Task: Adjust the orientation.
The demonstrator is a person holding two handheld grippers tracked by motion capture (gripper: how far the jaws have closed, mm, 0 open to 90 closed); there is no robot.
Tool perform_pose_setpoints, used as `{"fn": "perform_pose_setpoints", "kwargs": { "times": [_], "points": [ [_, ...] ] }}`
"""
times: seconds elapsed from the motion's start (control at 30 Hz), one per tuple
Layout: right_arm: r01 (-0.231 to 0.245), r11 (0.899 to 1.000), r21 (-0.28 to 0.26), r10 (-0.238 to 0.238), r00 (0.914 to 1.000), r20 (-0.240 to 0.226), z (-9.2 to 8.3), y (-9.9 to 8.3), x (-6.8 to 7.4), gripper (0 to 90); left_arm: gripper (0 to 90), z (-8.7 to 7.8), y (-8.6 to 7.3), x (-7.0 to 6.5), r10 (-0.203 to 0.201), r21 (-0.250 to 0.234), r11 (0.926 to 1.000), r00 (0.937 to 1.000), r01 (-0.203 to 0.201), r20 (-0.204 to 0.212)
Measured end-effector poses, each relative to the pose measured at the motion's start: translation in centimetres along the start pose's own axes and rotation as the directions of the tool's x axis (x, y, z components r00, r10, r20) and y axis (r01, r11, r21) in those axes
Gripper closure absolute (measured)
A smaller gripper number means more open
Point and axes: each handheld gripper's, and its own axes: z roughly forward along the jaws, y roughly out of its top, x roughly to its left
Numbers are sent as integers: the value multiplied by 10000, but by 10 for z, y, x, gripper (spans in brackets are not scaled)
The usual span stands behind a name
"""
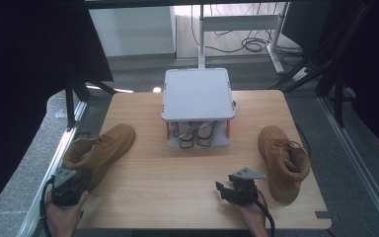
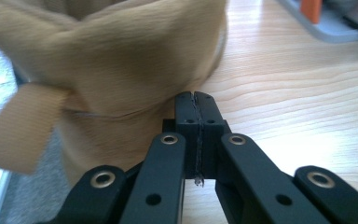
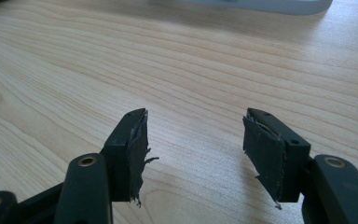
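Tan suede marks both boots on the pale wooden table (image 1: 143, 192). One boot, the left boot (image 1: 100, 150), lies near the table's left edge with its toe aimed toward the far middle and its heel end toward the person; the right boot (image 1: 282, 162) sits near the right edge, its toe toward the front edge and its open collar farther back. Between them, at the far middle of the table, stands a grey two-level rack (image 1: 198, 94) with a flat top plate, orange posts, and what seems to be a pair of sandals on its lower shelf, though they are too small to make out well. At the table's front left corner a hand holds the left gripper (image 1: 68, 183) right at the heel of the left boot. In the left gripper view its jaws are pressed flat together with nothing between them, their tips just beside the boot's heel (image 2: 121, 70), whose woven pull tab (image 2: 21, 126) hangs to one side; whether the tips touch the suede is hard to tell. The right gripper (image 1: 225, 190) sits low over bare wood toward the front right, well apart from the right boot. In the right gripper view its jaws stand wide apart and hold nothing, with worn black pads (image 3: 137, 154) fraying at the edges.
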Motion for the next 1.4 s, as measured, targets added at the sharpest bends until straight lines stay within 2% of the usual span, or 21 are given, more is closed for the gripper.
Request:
{"fn": "perform_pose_setpoints", "kwargs": {
  "times": [0.17, 0.33, 0.4, 0.43, 0.53, 0.57, 0.63, 0.73, 0.8, 0.83, 0.9, 1.07, 1.2, 1.3, 1.4],
  "points": [
    [-72, 10000, -51, 72, 10000, -21, -1, 0, 0, 403, 887, 2, 3, -13, 57, -57, 10000, 9984, -54, 565],
    [-53, 9997, -229, 56, 9999, 114, -3, 0, 1, 404, 865, 10, 6, -33, 163, -28, 9999, 9916, -161, 1284],
    [61, 9994, -328, -54, 9997, 239, -5, 1, 2, 404, 828, 18, 10, -46, 314, 40, 9995, 9854, -325, 1675],
    [61, 9994, -328, -54, 9997, 239, -5, 1, 2, 404, 808, 18, 10, -46, 314, 40, 9995, 9854, -325, 1675],
    [97, 9993, -363, -89, 9997, 232, -6, 1, 3, 423, 760, 25, 15, -59, 452, 72, 9988, 9795, -475, 1961],
    [71, 9992, -399, -65, 9999, 159, -7, 1, 3, 445, 701, 29, 18, -65, 501, 124, 9985, 9760, -539, 2122],
    [61, 9992, -403, -55, 9999, 150, -7, 1, 3, 456, 684, 32, 20, -73, 579, 168, 9978, 9718, -634, 2285],
    [77, 9990, -433, -69, 9998, 190, -9, 1, 2, 529, 645, 38, 23, -86, 689, 201, 9969, 9654, -764, 2514],
    [85, 9992, -397, -78, 9998, 184, -10, 1, 1, 597, 618, 39, 23, -88, 673, 204, 9970, 9638, -750, 2581],
    [85, 9992, -397, -78, 9998, 184, -10, 1, 1, 597, 618, 40, 23, -90, 653, 218, 9970, 9622, -736, 2643],
    [196, 9989, -414, -196, 9998, 6, -13, 1, 0, 732, 557, 43, 21, -96, 700, 259, 9965, 9609, -798, 2681],
    [224, 9988, -436, -225, 9997, -8, -18, 0, -1, 790, 494, 46, 17, -101, 710, 365, 9957, 9569, -846, 2815],
    [419, 9989, -199, -414, 9988, 276, -22, -3, -3, 842, 463, 49, 17, -105, 912, 399, 9934, 9521, -1074, 2919],
    [589, 9978, 298, -611, 9949, 800, -29, -10, -8, 889, 460, 50, 17, -107, 993, 304, 9932, 9521, -1128, 2892],
    [598, 9974, 398, -635, 9928, 1013, -34, -13, -10, 893, 459, 52, 16, -108, 1055, 321, 9923, 9508, -1199, 2912]
  ]
}}
